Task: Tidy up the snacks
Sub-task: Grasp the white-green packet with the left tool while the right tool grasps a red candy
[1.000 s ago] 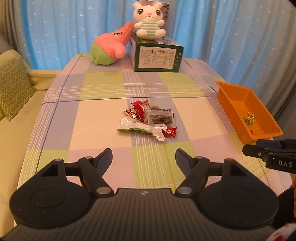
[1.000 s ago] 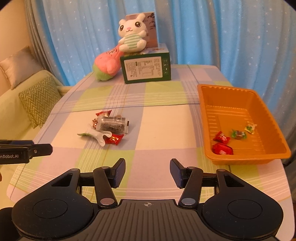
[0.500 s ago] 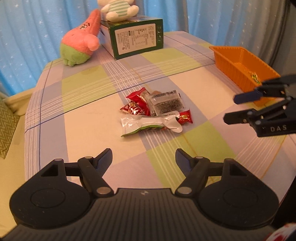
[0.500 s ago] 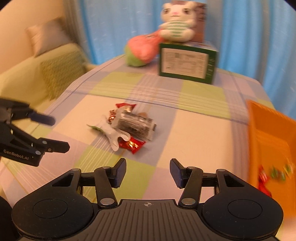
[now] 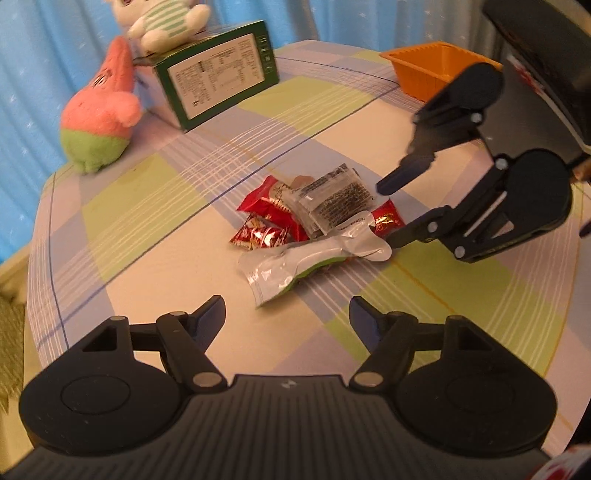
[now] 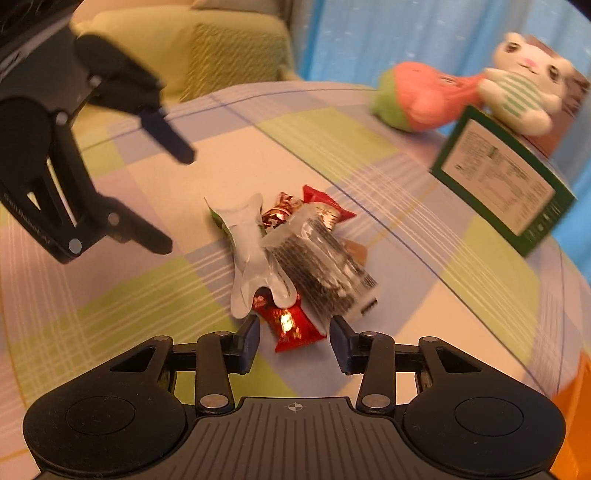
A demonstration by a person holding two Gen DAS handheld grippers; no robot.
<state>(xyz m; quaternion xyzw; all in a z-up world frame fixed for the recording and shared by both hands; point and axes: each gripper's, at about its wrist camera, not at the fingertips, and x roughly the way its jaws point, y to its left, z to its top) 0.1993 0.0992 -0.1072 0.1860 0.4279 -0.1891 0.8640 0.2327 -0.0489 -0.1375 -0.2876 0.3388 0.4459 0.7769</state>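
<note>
A small pile of snacks lies mid-table on the checked cloth: a white-and-green pouch (image 5: 314,258) (image 6: 251,251), a clear pack of dark snack (image 5: 332,201) (image 6: 321,269) and red wrappers (image 5: 266,221). My right gripper (image 6: 295,330) (image 5: 391,212) is low at the pile's edge. Its jaws are closing, with a red candy (image 6: 291,326) (image 5: 386,219) between them, and the pads are not pressing on it. My left gripper (image 5: 287,310) (image 6: 173,201) stands open just short of the pouch, with nothing between its fingers. The orange tray (image 5: 432,66) sits at the far right edge.
A green box (image 5: 218,81) stands at the back with a white rabbit plush (image 5: 162,22) on it and a pink-and-green plush (image 5: 99,122) beside it. Blue curtains hang behind. A green sofa with a cushion (image 6: 229,51) lies past the table's left side.
Both grippers have dropped and closed in on the snack pile from opposite sides, rolling as they came. The right jaws have narrowed around the red candy.
</note>
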